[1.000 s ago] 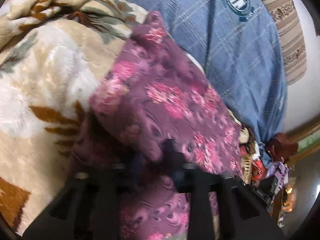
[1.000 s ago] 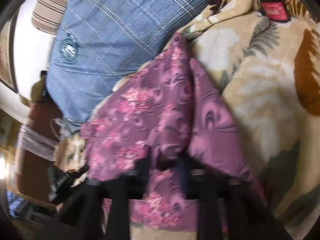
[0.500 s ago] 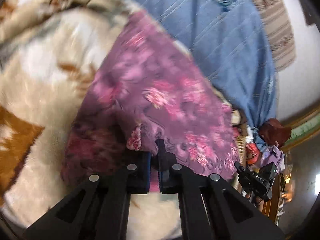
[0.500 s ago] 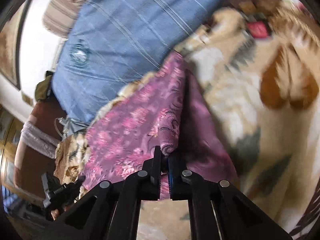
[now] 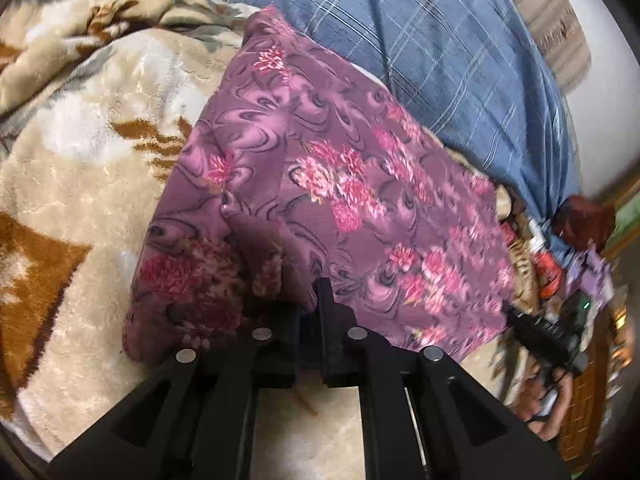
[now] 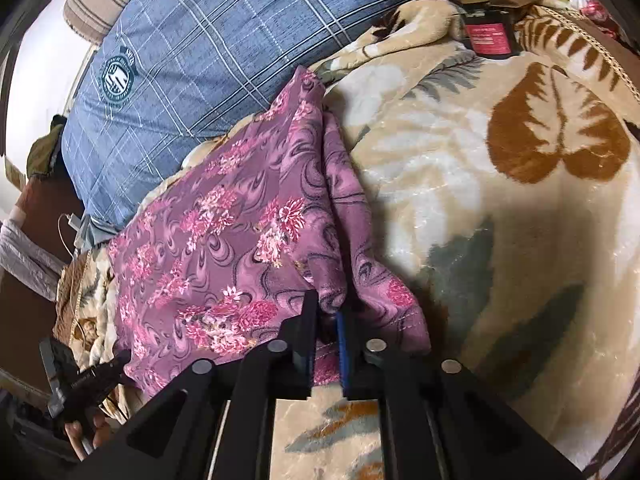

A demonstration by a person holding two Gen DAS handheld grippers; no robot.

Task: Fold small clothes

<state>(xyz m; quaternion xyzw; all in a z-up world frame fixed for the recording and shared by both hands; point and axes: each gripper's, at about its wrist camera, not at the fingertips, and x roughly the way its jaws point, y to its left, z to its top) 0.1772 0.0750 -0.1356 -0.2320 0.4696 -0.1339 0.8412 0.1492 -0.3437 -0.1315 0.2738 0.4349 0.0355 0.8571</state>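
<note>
Left gripper (image 5: 306, 300) & right gripper (image 6: 326, 312) each clamped on near edge of purple floral fabric garment (image 5: 340, 184), spread on beige leaf-print fleece blanket (image 5: 80, 168).

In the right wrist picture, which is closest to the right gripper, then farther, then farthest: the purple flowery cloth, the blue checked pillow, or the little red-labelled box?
1. Purple flowery cloth: clamped in the right gripper.
2. Blue checked pillow: behind the cloth, upper left.
3. Red-labelled box: far top right, on the leaf-print blanket.

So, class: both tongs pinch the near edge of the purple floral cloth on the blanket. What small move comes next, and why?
Probably carry that edge forward toward the blue pillow: left tongs and right tongs grip the floral cloth, which lies spread on the blanket, unfolded.
</note>
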